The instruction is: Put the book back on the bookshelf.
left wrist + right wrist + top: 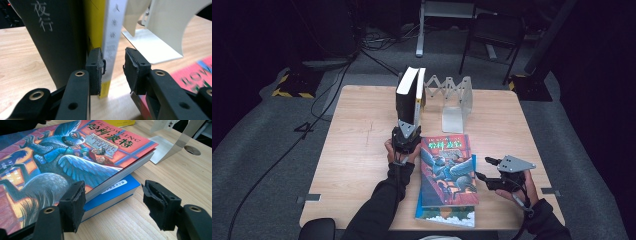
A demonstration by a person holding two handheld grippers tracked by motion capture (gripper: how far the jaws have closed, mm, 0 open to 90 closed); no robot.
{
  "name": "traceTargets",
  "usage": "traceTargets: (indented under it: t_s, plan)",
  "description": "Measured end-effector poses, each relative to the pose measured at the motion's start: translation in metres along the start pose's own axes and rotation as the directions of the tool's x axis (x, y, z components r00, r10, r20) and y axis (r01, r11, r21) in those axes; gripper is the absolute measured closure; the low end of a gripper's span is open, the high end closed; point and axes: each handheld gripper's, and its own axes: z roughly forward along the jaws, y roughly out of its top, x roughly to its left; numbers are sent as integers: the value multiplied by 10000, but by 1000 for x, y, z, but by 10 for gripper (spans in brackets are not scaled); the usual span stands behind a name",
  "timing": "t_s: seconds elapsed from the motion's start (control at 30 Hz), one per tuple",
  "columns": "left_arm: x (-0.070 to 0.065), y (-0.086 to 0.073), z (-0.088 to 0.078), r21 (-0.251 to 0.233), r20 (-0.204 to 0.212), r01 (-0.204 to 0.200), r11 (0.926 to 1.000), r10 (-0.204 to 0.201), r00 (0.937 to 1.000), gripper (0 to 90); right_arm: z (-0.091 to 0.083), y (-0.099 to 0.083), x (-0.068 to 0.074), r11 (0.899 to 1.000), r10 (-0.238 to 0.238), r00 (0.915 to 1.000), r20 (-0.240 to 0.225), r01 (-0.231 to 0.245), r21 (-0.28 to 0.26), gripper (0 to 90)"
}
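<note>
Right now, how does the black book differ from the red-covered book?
The black book stands upright on the table by the bookend, spine toward the camera; the red-covered book lies flat, cover up. The black book stands against a thin yellow-and-white book; the red-covered book rests on a blue book. Both carry Chinese lettering.

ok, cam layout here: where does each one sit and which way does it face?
High view: above the person's side, looking forward and down on the table; both forearms, left gripper, right gripper.
Left gripper view: rides that gripper, facing the upright books and white bookend; own fingers straddle the thin book's spine.
Right gripper view: low, facing the red-cover book stacked on the blue book; own fingers.
Shared: bookend and red-cover book appear in all three.
</note>
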Motion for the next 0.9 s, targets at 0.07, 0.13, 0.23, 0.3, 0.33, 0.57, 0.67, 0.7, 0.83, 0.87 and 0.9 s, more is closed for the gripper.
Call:
traceTargets:
  t_s: [0.07,0.13,0.23,0.3,0.33,0.57,0.67,0.7,0.83,0.87,0.9]
  plan:
    - [0,-3,-3,7,25,25,10000,-25,10000,682,0,0,1,10000,-15,10000,1,15,36,346]
    - [1,-5,-5,8,26,69,10000,-69,10000,699,1,0,1,10000,-61,10000,-33,61,68,346]
    - [1,-5,-5,-7,45,-37,10000,37,10000,741,2,0,1,9999,-53,10000,-48,53,105,346]
    - [1,-3,-3,88,55,-146,9999,145,9999,770,3,0,1,9999,-37,10000,-48,37,126,346]
    - [1,-2,-2,118,-41,-196,9997,197,9998,784,2,0,1,9999,-21,10000,-62,22,127,346]
    - [5,4,9,163,-262,-171,9997,175,9995,855,3,0,1,9999,-50,9999,-87,51,150,346]
    - [6,8,14,222,-378,-78,9997,86,9992,848,2,0,1,9998,-69,9999,-81,71,159,346]
    - [6,8,14,222,-378,-78,9997,86,9992,847,2,0,1,9998,-69,9999,-81,71,159,346]
    - [8,13,18,248,-355,-51,9997,60,9994,842,3,0,1,9998,-54,10000,-52,54,169,347]
    - [9,14,20,224,-326,80,9997,-73,9994,842,3,0,1,9998,-51,10000,-62,52,185,347]
    - [9,15,21,229,-377,91,9997,-83,9993,842,3,0,1,9998,-71,10000,-67,72,193,347]
